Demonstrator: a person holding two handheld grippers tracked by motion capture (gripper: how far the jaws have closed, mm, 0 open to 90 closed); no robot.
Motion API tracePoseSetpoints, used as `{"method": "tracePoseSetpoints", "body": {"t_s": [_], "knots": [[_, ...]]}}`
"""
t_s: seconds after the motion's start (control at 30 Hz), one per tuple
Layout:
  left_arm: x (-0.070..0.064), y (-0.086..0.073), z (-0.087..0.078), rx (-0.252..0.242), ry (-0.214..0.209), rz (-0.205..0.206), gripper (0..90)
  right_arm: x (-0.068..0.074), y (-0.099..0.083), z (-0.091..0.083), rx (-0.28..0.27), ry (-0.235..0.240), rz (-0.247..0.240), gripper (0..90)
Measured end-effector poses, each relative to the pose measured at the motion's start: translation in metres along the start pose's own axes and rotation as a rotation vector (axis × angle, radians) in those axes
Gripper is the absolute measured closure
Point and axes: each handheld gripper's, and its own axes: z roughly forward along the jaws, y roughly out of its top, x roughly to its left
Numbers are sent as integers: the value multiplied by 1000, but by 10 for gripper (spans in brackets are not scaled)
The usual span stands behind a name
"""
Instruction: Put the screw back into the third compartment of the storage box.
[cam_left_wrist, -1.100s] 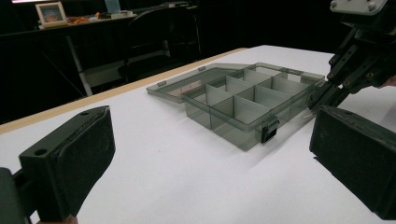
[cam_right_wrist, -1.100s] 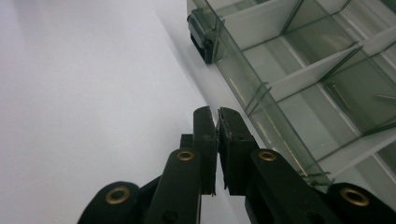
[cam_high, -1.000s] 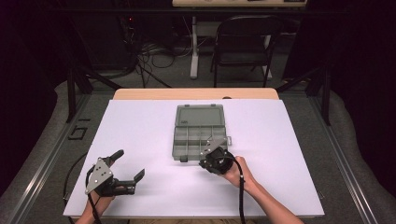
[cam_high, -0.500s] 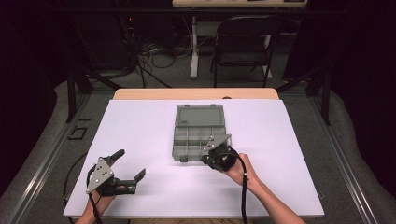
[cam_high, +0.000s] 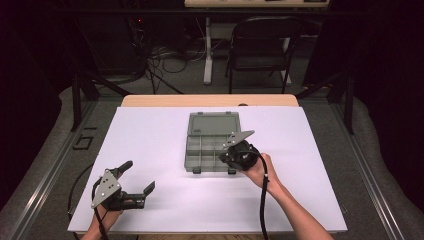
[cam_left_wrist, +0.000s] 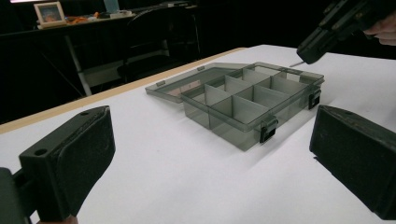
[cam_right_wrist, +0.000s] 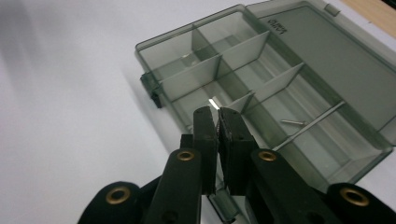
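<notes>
On the white surface (cam_high: 160, 140), the right tool (cam_right_wrist: 217, 115) pinched a small metal pin (cam_right_wrist: 214, 103) over the open organizer box (cam_high: 212, 142), not yet released; the left tool (cam_high: 139, 176) rested wide open.

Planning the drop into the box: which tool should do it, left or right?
Right. The right tool is shut on a small metal pin directly over the open organizer box; the left tool sits open, off to the side.
</notes>
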Motion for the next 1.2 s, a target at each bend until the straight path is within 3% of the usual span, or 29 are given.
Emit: {"method": "tracePoseSetpoints", "body": {"t_s": [0.4, 0.8, 1.0, 1.2], "knots": [[0, 0, 0, 0, 0, -1, 2, -25, 20, 7, 5, -55, 19, 866], [0, 0, -1, 2, -3, 2, 1, -48, 42, 40, 73, -97, 45, 865], [1, 0, -1, -2, 0, -2, 1, -51, 43, 59, 147, -101, 47, 857], [1, 0, -1, 0, 0, 0, 1, -54, 41, 61, 142, -85, 82, 722]]}}
